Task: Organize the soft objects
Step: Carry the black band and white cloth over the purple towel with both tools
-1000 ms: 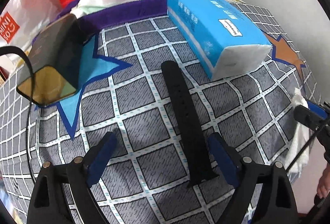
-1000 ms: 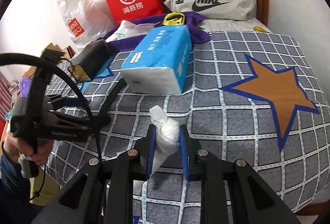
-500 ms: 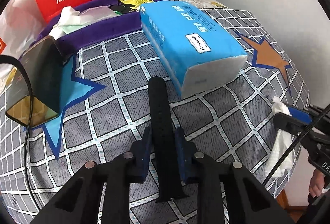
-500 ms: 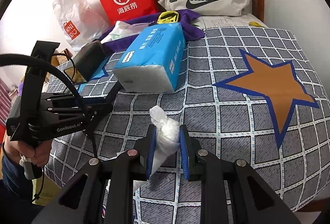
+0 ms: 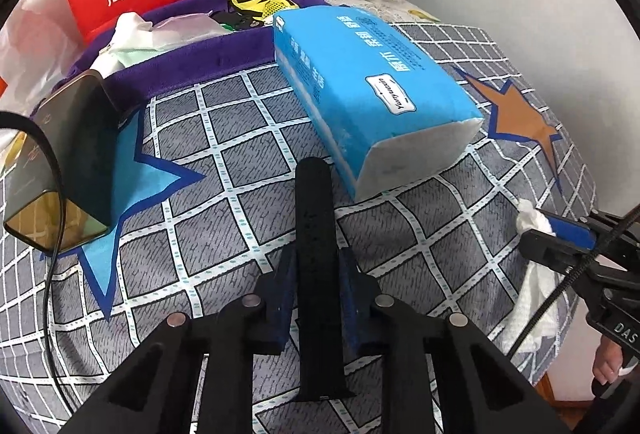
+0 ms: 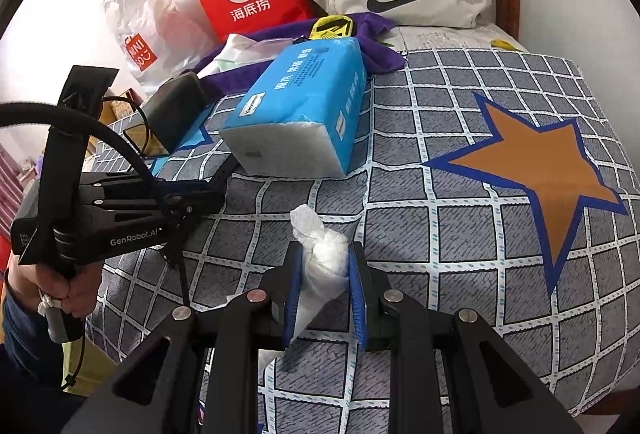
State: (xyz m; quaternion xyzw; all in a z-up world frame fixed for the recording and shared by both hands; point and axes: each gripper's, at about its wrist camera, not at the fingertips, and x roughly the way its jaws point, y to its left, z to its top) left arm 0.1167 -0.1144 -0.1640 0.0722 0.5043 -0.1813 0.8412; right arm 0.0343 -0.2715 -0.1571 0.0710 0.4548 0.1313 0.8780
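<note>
The left gripper (image 5: 316, 274) has its jaws clamped on the black strap (image 5: 314, 218); the right gripper (image 6: 324, 274) pinches a white tissue (image 6: 326, 258) between its jaws.

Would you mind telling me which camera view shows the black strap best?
The left wrist view: the strap runs up the middle of the picture, nearly all of it visible, clamped between the left tool's pads. The right wrist view shows only a short piece between that tool and the tissue pack.
</note>
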